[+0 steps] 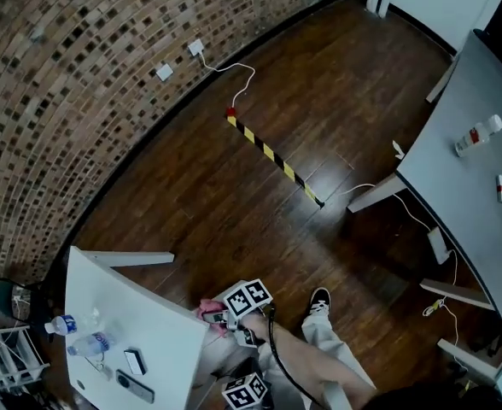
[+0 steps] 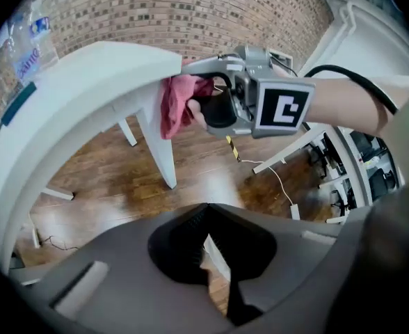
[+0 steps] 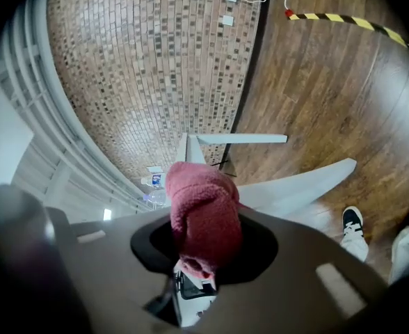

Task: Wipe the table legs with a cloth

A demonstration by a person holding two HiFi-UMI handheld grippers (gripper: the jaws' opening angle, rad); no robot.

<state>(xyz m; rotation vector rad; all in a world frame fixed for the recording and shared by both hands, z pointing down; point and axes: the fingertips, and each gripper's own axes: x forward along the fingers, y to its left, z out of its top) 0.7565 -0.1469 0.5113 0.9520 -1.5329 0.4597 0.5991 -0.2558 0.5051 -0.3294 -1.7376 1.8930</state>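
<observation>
A white table [image 1: 148, 336] stands at the lower left of the head view. My right gripper [image 1: 218, 316] is shut on a pink cloth [image 1: 208, 311] beside the table's near edge. In the left gripper view the right gripper [image 2: 192, 94] presses the cloth [image 2: 177, 106] against the top of a white table leg [image 2: 159, 152], just under the tabletop. In the right gripper view the cloth [image 3: 203, 211] bulges out of the jaws of the right gripper [image 3: 203, 232], with the leg [image 3: 295, 186] behind it. My left gripper [image 1: 238, 389] hangs below and behind; its own view shows the left gripper [image 2: 206, 218] shut and empty.
Two water bottles [image 1: 84, 342], a phone [image 1: 134, 362] and a remote [image 1: 136, 389] lie on the white table. Yellow-black tape [image 1: 272, 156] crosses the wooden floor. A grey table [image 1: 464, 203] with cables stands at the right. The person's shoe [image 1: 319, 300] is near my right gripper.
</observation>
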